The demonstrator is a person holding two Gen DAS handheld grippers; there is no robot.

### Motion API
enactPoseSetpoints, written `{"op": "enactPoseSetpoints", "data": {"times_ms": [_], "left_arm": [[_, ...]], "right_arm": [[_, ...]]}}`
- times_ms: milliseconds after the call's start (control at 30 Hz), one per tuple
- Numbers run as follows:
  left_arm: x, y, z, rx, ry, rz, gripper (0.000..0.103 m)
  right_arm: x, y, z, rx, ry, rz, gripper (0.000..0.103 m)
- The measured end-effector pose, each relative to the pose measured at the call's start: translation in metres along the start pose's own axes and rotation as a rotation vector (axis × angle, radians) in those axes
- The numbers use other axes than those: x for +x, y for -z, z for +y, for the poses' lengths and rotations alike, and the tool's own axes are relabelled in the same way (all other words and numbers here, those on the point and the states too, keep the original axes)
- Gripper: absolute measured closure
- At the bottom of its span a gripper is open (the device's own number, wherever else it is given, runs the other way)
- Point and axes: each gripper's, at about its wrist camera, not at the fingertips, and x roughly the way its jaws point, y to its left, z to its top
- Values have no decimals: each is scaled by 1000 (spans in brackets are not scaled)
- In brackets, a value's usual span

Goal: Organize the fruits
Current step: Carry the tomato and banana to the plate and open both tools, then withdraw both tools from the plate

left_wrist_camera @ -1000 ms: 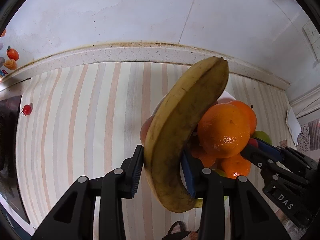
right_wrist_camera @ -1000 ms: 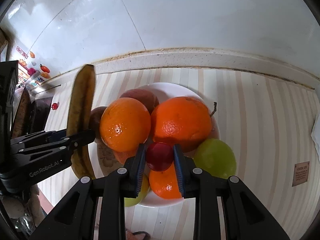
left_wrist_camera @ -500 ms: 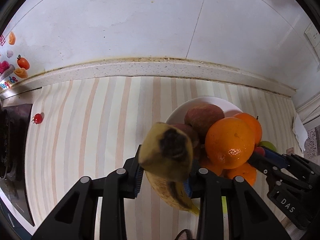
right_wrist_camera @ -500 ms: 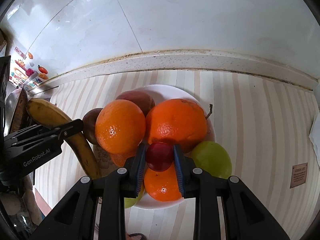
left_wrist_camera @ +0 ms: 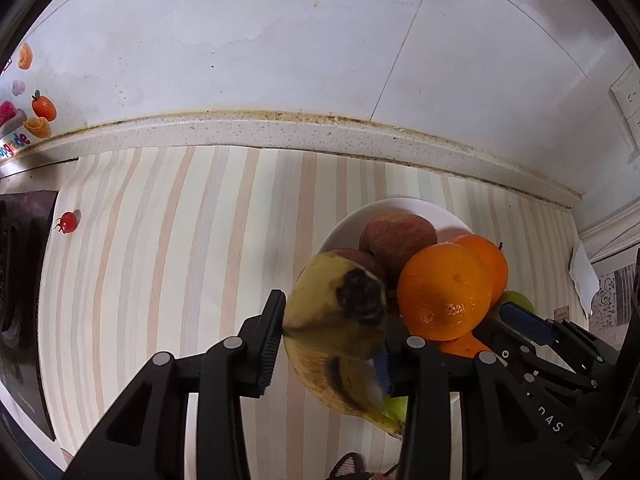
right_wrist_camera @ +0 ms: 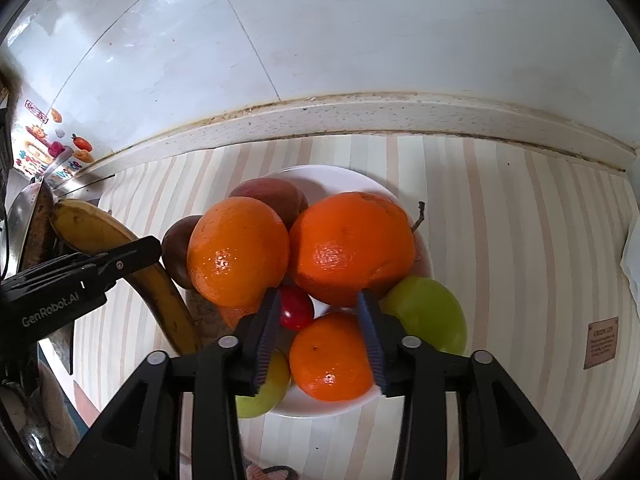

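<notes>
While left hand-held gripper (left_wrist_camera: 328, 344) clamps brown-spotted banana (left_wrist_camera: 340, 320), right hand-held gripper (right_wrist_camera: 320, 332) open.

Plate (right_wrist_camera: 404, 204) sits on the counter (right_wrist_camera: 500, 240) near the back ledge (right_wrist_camera: 400, 120); on it, two oranges (right_wrist_camera: 238, 252) side by side at centre, two apples (right_wrist_camera: 276, 196) behind and left of them, a small orange (right_wrist_camera: 330, 356) in front, a cherry tomato (right_wrist_camera: 296, 312) wedged between the three oranges, one pear (right_wrist_camera: 428, 316) at right front, another (right_wrist_camera: 264, 388) at left front rim. Right gripper (right_wrist_camera: 320, 340) hangs over the plate's front edge, fingers parted either side of the small orange, tomato just inside the left finger. Left gripper (left_wrist_camera: 328, 340) sits left of the plate, clamped on a banana (left_wrist_camera: 340, 332) that runs alongside the plate's left rim; a second cherry tomato (left_wrist_camera: 68, 222) lies well apart at far left, beside the stove (left_wrist_camera: 20, 280).
</notes>
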Motion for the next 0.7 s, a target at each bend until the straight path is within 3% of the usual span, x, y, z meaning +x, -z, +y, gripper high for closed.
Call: {"op": "enactPoseSetpoints", "data": {"times_ms": [100,133,167,233,267,467,700], "left_arm": [[-4,0,-2,5,5,-10,57],[-7,0,-3,10,6,-17,50],[-9,0,-4,17,6,-22,35],[-15,-1,-5,25,-4,-36,20],[-18,-2,-5,26,-12,-42,20],[-45,13,21,-62,-9,-83,20],[-12,44,62,-198,-8,51,20]], "right_arm": [[-2,0,-2,9,-6,-2,50],[-3,0,-1,11,-2,-5,48],[-4,0,-1,12,2,-10,43],[-9,-1,-1,25,-11,-22,26],[-11,-1,-1,30,-12,-26,14],[-25,2,2,39,-22,-49,13],[-34,8,9,42,-32,-59,13]]}}
